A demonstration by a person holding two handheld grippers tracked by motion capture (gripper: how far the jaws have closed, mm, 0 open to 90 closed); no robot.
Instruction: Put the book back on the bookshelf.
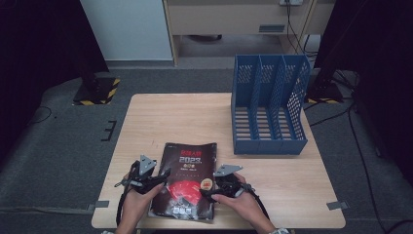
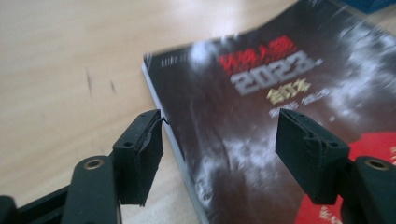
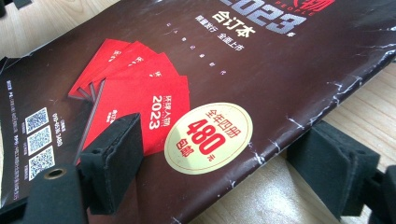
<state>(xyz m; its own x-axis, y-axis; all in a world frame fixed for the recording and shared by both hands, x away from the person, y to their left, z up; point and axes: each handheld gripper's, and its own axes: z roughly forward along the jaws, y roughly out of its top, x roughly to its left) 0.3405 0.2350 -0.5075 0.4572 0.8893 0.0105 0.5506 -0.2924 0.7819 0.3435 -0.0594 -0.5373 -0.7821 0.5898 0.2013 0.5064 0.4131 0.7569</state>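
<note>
Blurred book [image 2: 261, 140] cover print

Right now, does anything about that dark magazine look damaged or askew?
Yes. The magazine has white crease cracks along its cover edge by the right tool, and it lies slightly skewed to the table edge.

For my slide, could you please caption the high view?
Two hand-held grippers, left gripper and right gripper, flank a dark magazine near a blue file rack.
</note>
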